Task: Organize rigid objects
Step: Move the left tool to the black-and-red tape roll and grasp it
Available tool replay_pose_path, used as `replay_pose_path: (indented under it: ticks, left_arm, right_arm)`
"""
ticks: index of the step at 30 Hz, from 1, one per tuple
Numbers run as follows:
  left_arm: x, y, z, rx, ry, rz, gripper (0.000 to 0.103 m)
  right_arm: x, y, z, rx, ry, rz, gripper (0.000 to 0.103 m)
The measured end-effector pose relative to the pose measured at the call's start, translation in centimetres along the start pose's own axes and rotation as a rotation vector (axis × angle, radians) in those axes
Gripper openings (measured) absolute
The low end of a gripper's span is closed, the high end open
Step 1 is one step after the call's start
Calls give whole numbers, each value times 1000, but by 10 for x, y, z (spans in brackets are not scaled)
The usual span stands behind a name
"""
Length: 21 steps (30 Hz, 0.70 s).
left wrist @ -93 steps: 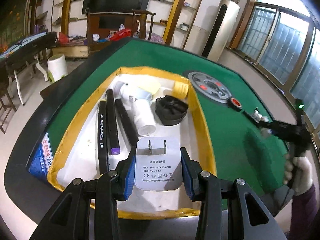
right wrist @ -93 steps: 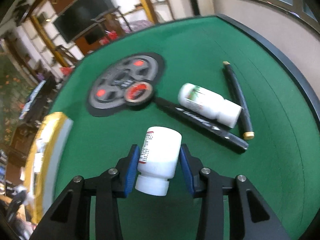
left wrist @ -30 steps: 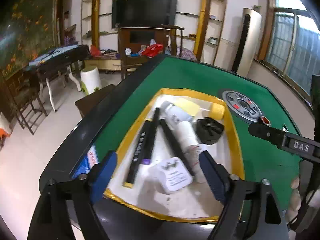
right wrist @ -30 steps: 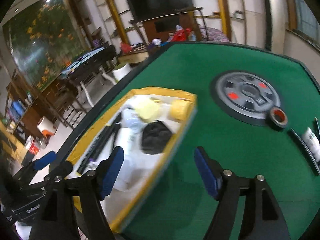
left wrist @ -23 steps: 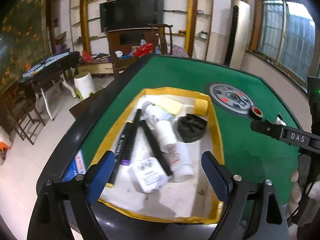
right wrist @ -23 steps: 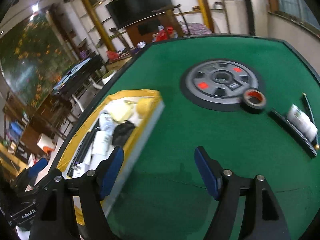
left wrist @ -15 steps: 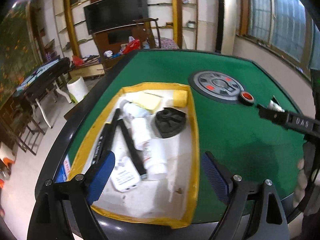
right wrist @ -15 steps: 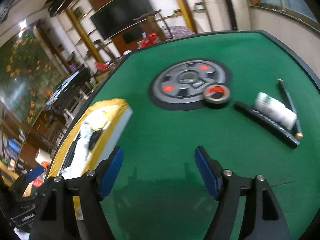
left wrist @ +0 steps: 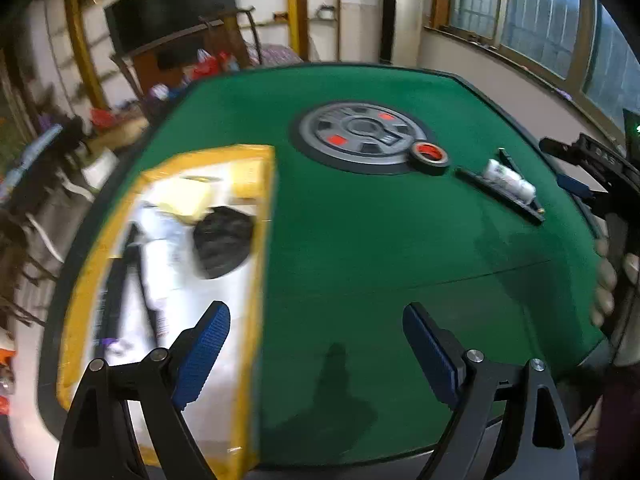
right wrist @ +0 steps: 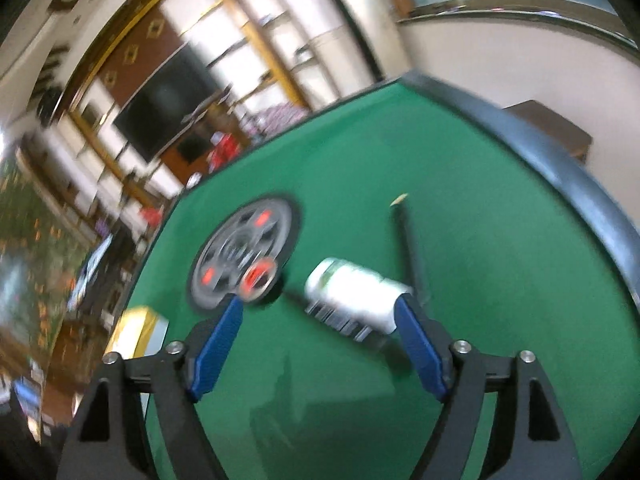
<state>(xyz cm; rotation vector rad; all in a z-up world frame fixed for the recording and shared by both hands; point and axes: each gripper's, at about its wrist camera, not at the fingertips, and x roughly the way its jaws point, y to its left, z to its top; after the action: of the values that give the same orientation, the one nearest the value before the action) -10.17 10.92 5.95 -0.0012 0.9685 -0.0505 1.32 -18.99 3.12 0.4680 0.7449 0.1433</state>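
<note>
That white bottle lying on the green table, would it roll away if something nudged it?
Probably. The white bottle is round and lies on its side, so a sideways push would likely roll it. It rests against a black marker, which may stop it on that side. Its smooth plastic looks rigid, and possibly slick between the pads of the right hand-held gripper, whose jaws are opening.

Pale capital letters run along the black body of the right gripper [left wrist: 591,160], seen at the right edge of the left wrist view; only "AS" reads clearly. The white bottle [right wrist: 356,292], lying just ahead of the right tool's fingers, carries a green label and a dark barcode-like strip, both blurred past reading. No other wording can be made out.
</note>
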Motion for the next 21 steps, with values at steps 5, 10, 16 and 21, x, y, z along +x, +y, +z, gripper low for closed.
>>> replay_pose_path:
  ticks: [5, 10, 16, 21]
  left_arm:
    - [29, -27, 30, 3, 35, -78, 91]
    - [66, -72, 72, 94, -9, -124, 91]
    - [121, -105, 120, 184, -34, -65, 91]
    - [155, -100, 147, 43, 12, -116, 91]
  right_arm:
    - [9, -36, 31, 70, -97, -58, 79]
    - [24, -62, 29, 142, -70, -73, 79]
    - [28, -66, 29, 158, -57, -72, 79]
    - [31, -57, 28, 123, -35, -71, 79]
